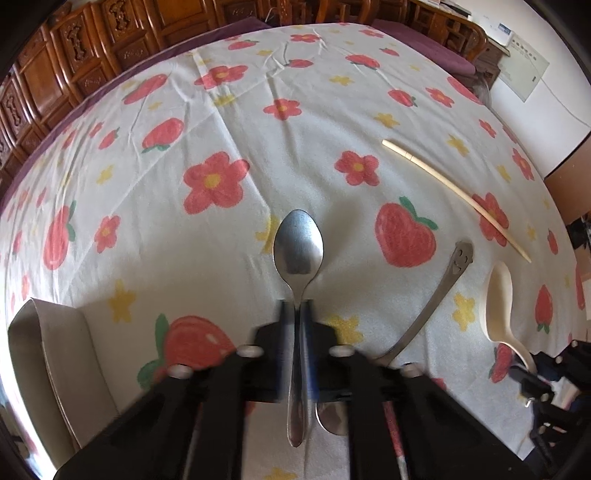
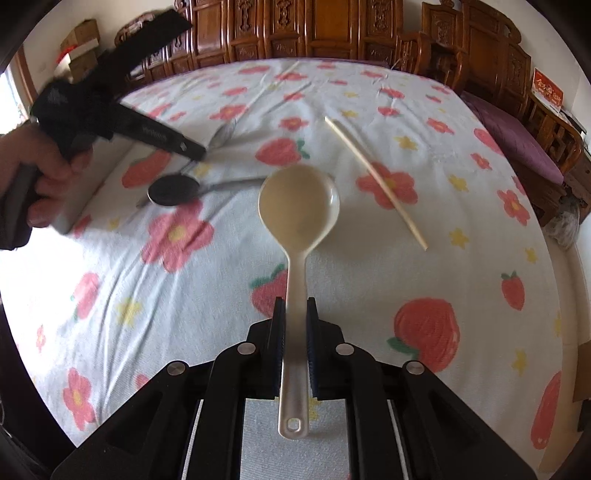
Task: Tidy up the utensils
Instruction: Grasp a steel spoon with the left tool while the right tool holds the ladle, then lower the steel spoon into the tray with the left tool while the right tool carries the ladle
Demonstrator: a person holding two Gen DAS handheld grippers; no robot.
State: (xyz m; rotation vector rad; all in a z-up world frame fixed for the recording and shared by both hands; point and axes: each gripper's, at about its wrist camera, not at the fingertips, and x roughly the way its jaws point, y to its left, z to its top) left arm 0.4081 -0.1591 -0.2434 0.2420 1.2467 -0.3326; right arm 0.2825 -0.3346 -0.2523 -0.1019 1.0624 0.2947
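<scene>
My left gripper [image 1: 296,304] is shut on the handle of a steel spoon [image 1: 298,247], bowl pointing forward, above the floral tablecloth. The right wrist view shows it too, with the left gripper [image 2: 199,151] at the left. My right gripper [image 2: 295,302] is shut on the handle of a cream plastic ladle-spoon [image 2: 299,205], also seen at the right in the left wrist view [image 1: 498,306]. A second steel spoon [image 2: 173,190] with a smiley-face handle [image 1: 436,295] lies on the cloth. A cream chopstick [image 1: 454,195] [image 2: 373,177] lies further back.
A white box or tray [image 1: 51,354] sits at the table's left edge, also seen in the right wrist view [image 2: 92,184]. The floral tablecloth [image 1: 258,122] covers the table. Carved wooden cabinets [image 2: 295,29] and chairs stand behind the table.
</scene>
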